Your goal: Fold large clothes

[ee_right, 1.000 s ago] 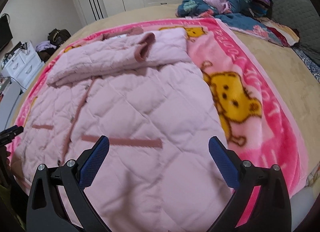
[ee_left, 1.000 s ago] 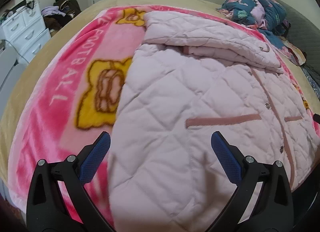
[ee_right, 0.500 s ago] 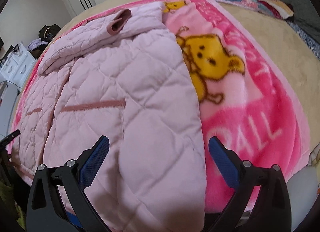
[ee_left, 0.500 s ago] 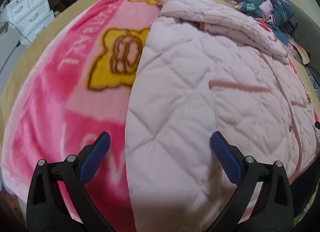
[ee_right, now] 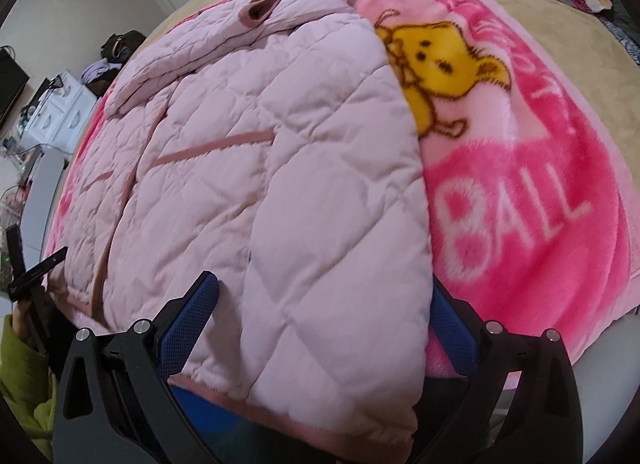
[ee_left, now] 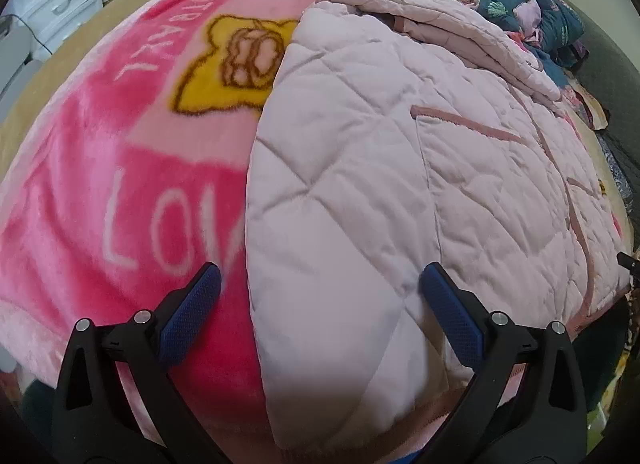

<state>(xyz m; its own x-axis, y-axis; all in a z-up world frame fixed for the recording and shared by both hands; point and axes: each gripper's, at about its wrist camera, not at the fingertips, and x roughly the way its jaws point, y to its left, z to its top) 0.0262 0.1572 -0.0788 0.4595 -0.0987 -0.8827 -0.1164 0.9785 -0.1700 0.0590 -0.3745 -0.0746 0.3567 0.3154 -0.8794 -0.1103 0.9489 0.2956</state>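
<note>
A pale pink quilted jacket [ee_left: 380, 184] lies flat on a pink cartoon blanket [ee_left: 120, 168], its sleeves folded across the top. It also shows in the right wrist view [ee_right: 260, 192]. My left gripper [ee_left: 320, 296] is open at the jacket's bottom left corner, its jaws straddling the jacket's side edge. My right gripper [ee_right: 324, 308] is open at the jacket's bottom right corner, with the hem lying between the jaws. Neither gripper is shut on the fabric.
The blanket [ee_right: 520, 184] covers a beige bed [ee_right: 560, 44]. A heap of dark patterned clothes [ee_left: 528, 12] lies at the bed's far right. A white drawer unit [ee_left: 60, 4] stands left of the bed. The near edge of the bed is just under the grippers.
Both grippers have moved down and closer to the jacket's bottom hem, each toward its own corner. The jaws have stayed open. The jacket has not moved.
</note>
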